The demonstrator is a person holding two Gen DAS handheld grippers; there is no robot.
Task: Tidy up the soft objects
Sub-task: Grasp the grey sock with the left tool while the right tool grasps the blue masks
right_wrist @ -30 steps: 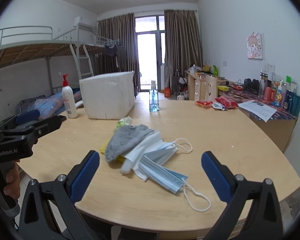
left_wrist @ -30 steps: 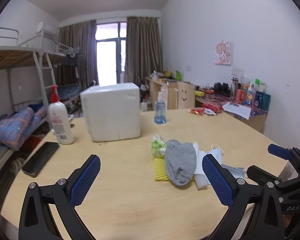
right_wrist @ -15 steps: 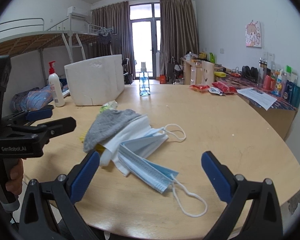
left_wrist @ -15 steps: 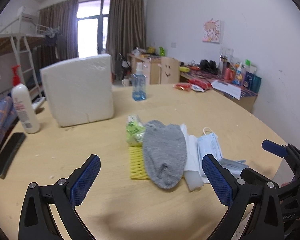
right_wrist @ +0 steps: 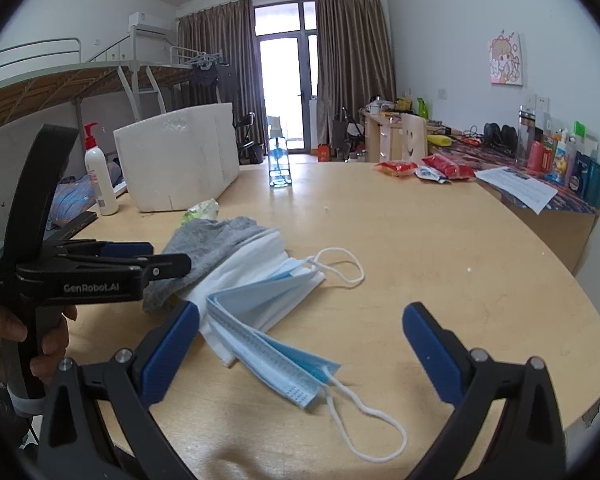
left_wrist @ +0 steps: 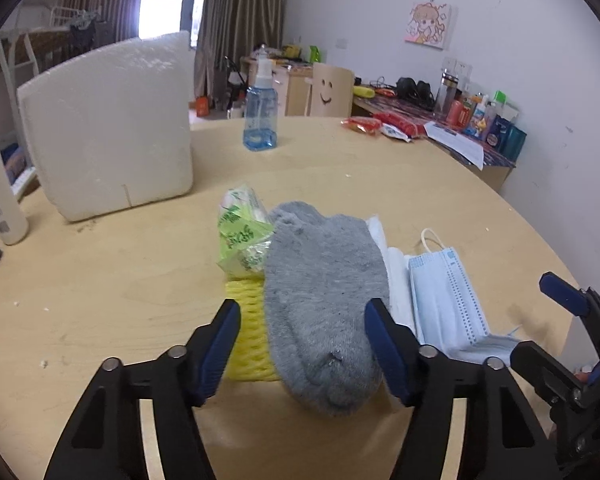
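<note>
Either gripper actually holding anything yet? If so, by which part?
Nothing held yet. The left gripper is closing around the toe end of the grey sock, pads not pressing it yet. The right gripper is open over the face masks.

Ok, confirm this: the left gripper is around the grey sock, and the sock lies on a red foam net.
Not quite. The left gripper is closing around the grey sock, but the foam net under it is yellow, not red. The left wrist view shows it.
</note>
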